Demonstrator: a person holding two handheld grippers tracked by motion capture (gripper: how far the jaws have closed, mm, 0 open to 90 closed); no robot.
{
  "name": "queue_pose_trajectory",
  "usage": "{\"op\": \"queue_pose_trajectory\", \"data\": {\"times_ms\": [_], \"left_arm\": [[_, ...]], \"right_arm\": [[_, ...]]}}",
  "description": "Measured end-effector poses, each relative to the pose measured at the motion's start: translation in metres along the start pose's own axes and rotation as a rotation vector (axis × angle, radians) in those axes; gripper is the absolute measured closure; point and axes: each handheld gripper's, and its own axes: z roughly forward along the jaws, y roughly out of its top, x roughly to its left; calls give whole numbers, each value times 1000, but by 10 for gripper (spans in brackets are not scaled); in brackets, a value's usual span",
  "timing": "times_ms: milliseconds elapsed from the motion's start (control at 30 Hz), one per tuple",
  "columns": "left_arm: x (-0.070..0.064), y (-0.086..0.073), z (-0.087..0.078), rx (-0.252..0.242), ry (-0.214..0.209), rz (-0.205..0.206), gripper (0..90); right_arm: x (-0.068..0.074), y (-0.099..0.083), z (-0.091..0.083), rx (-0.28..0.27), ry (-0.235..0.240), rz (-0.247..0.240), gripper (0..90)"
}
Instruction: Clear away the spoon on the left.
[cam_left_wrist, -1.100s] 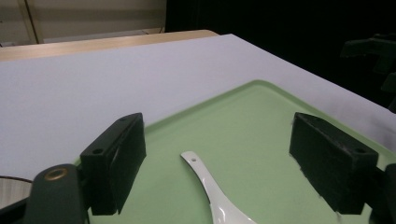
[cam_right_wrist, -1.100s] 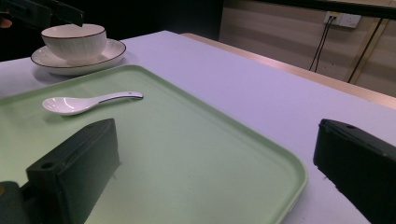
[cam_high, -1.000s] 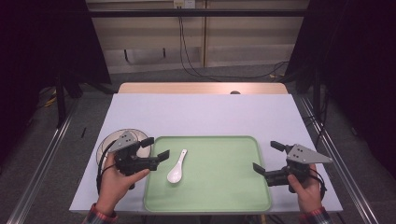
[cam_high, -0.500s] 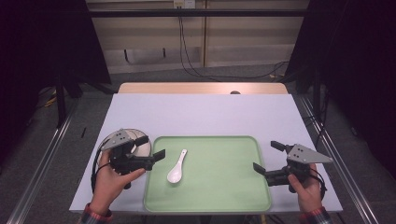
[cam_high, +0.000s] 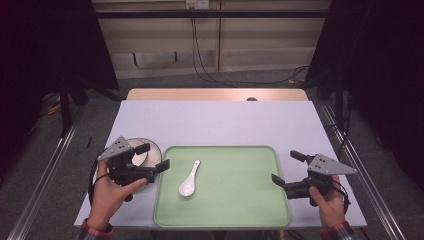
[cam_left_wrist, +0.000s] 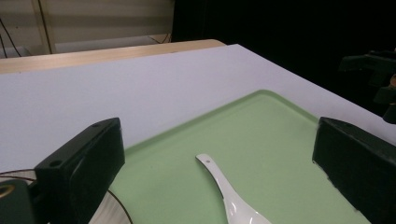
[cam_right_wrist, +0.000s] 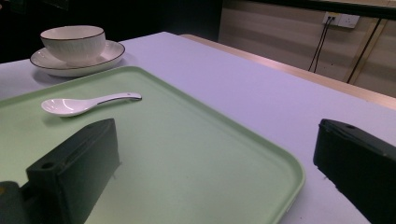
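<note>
A white ceramic spoon (cam_high: 189, 179) lies on the left part of a green tray (cam_high: 235, 200), bowl end toward me. My left gripper (cam_high: 156, 156) hovers open at the tray's left edge, jaws wide and empty, pointing right toward the spoon. In the left gripper view the spoon (cam_left_wrist: 229, 196) lies low between the jaws of the left gripper (cam_left_wrist: 217, 140). My right gripper (cam_high: 286, 167) is open and empty over the tray's right edge. The right gripper view looks across the tray (cam_right_wrist: 187, 154) between the right gripper's (cam_right_wrist: 217, 135) jaws to the spoon (cam_right_wrist: 84, 103).
A white bowl (cam_right_wrist: 72, 43) on a gold-rimmed saucer (cam_right_wrist: 109, 53) stands left of the tray, partly hidden behind the left gripper in the high view (cam_high: 147, 150). The pale table (cam_high: 215, 125) stretches bare behind the tray. Dark curtains flank both sides.
My left gripper has drawn back a little to the left, away from the spoon. The right gripper and the spoon have not moved.
</note>
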Motion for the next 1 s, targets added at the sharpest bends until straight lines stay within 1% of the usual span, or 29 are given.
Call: {"op": "queue_pose_trajectory", "data": {"times_ms": [67,133,167,233,267,300,333,367,400,433,467,500,533,567,600,633,667,733,767,800,833,867,933,1000], "left_arm": [[1,0,-3,-5,1,5,14],[3,1,-5,-7,-10,8,14],[3,1,-7,-2,9,13,14],[5,1,-9,-5,-3,9,14],[6,1,-11,-3,2,8,13],[7,1,-12,-7,-7,9,14],[7,1,-14,0,8,14,14],[8,1,-15,-2,9,12,14],[8,1,-16,-2,7,10,14],[10,1,-17,-6,-3,14,14],[10,1,-19,-1,19,13,13],[11,1,-19,-6,6,9,13],[12,1,-20,-2,10,15,14],[13,1,-22,-1,27,15,14],[14,0,-23,-9,17,12,14],[14,0,-24,-3,32,11,15],[16,0,-25,-7,27,14,15],[17,0,-28,-8,44,17,16],[18,-1,-29,-13,36,14,15],[19,-1,-30,-17,42,15,16],[20,-1,-32,-14,41,26,16],[21,-2,-32,-22,36,18,15],[22,-2,-36,-20,52,22,16],[24,-3,-38,-27,45,27,16]], "right_arm": [[0,0,0,1,0,2,0],[0,0,0,0,0,2,1],[0,0,0,0,1,1,1],[0,0,0,1,0,1,0],[0,0,0,1,1,1,0],[0,0,0,0,1,-2,1],[0,0,0,0,-2,0,0],[0,0,0,0,1,0,1],[0,0,0,1,0,0,0],[0,0,0,0,-1,0,1],[-1,0,0,2,7,-2,1],[-1,0,0,1,-2,1,0],[-1,0,0,-2,-3,1,0],[-1,0,0,-2,-2,1,1],[-1,0,0,-2,-3,0,1],[-1,0,0,-1,-3,2,0],[-1,0,0,-1,-3,3,1],[-1,0,0,-1,-1,1,1],[-1,0,0,-1,-1,1,1],[-1,0,0,-1,-2,0,1],[-1,0,0,-1,-2,0,0],[-1,0,0,-2,5,2,0],[-1,0,0,-1,6,-1,0],[-1,0,0,-1,5,1,1]]}}
